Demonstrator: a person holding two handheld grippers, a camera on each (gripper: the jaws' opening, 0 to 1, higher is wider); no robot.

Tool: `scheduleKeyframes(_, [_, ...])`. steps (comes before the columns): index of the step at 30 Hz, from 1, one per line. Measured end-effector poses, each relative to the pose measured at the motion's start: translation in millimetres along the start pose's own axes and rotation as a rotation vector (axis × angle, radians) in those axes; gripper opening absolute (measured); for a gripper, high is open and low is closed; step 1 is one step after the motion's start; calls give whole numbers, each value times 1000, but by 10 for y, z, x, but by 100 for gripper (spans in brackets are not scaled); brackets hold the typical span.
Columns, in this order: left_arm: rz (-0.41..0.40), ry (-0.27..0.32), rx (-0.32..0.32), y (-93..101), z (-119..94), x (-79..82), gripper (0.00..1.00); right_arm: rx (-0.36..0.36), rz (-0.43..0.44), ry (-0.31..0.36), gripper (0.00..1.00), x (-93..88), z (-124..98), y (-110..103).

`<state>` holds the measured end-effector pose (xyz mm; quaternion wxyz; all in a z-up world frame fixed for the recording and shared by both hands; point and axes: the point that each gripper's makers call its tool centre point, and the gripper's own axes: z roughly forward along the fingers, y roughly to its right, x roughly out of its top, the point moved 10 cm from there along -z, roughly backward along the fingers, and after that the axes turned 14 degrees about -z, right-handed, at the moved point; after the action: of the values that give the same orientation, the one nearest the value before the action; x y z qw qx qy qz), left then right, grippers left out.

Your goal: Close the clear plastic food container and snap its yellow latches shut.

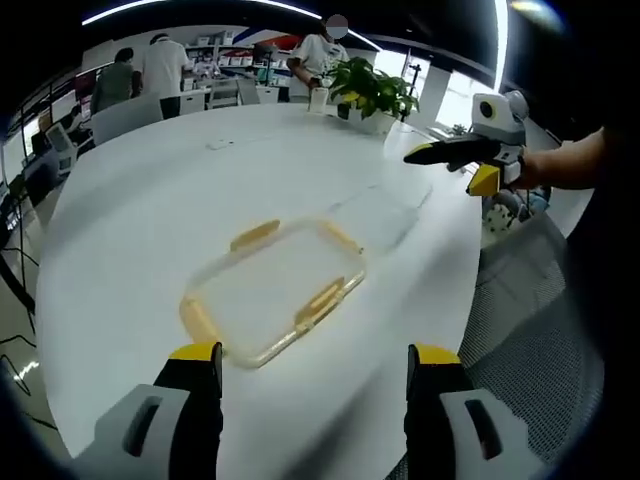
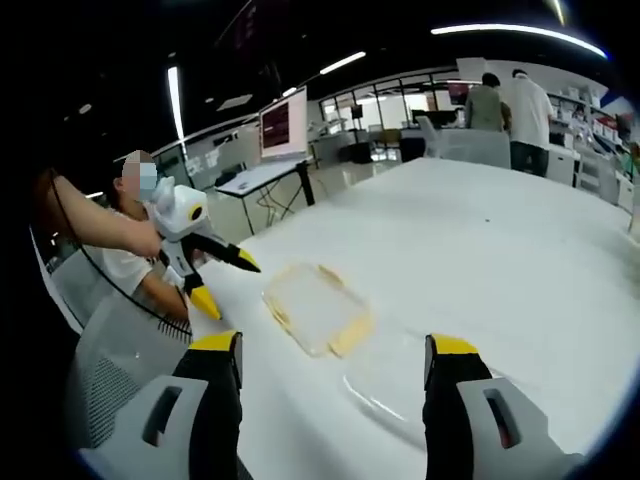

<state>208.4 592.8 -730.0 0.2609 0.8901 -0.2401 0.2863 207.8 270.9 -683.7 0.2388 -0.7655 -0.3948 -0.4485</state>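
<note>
Hovering with jaws spread, both grippers [image 1: 312, 385] [image 2: 335, 375] face the container [image 1: 272, 290]: light, slick; grip yellow latches [image 1: 318, 300].

Bright ceiling strip lights [image 1: 180, 8]; glare on white table [image 1: 150, 200]; soft blur, fisheye-warped edges.

We are holding our left gripper [image 1: 312, 365] open just short of the yellow-latched lid [image 1: 272, 290], container [image 1: 385, 212] lying beyond
</note>
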Motion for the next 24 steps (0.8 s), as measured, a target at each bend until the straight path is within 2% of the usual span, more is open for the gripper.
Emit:
scheduleKeyframes(7, [30, -34, -24, -99, 62, 26, 70, -1, -45, -51, 72, 35, 121, -19])
scheduleKeyframes(10, [17, -49, -34, -105, 71, 47, 69, -2, -31, -44, 73, 79, 157, -16])
scheduleKeyframes(12, [36, -52, -38, -110, 73, 76, 69, 1, -49, -52, 72, 117, 206, -32])
scheduleKeyframes(24, [83, -92, -23, -385, 113, 160, 68, 88, -154, -129, 69, 176, 568, -88])
